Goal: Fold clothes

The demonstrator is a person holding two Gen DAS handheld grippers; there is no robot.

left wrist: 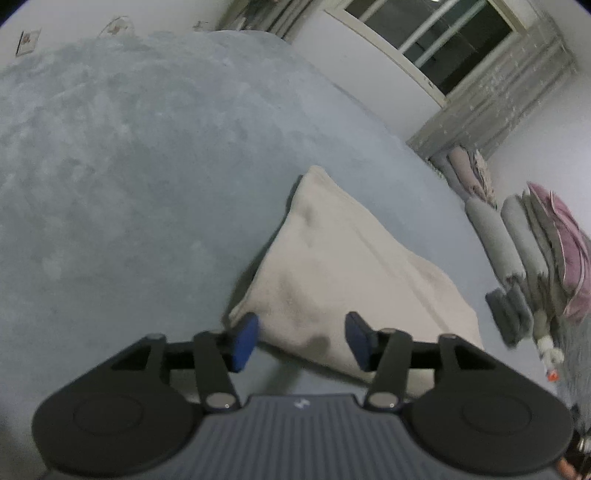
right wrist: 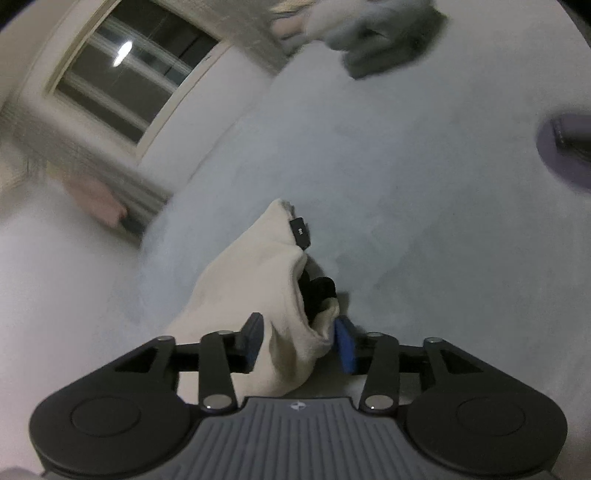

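Hovering over cream cloth on a grey-blue bed

Spreading its blue pads wide, the left gripper (left wrist: 301, 341) hangs just above the near edge of the folded cream garment (left wrist: 343, 273), with nothing between its fingers. The garment lies flat as a rough rectangle on the grey-blue bedspread (left wrist: 147, 166).

The right gripper (right wrist: 301, 343) also has its pads parted. A bunched fold of the cream cloth (right wrist: 266, 291) sits between them and reaches the right pad, while a gap shows beside the left one. A black tag (right wrist: 301, 232) and some dark lining show at the cloth's far edge.

Beyond the bed in the left wrist view stand rolled grey and pink textiles (left wrist: 532, 243) and a dark window (left wrist: 439, 33) with a grey curtain. The right wrist view is blurred.
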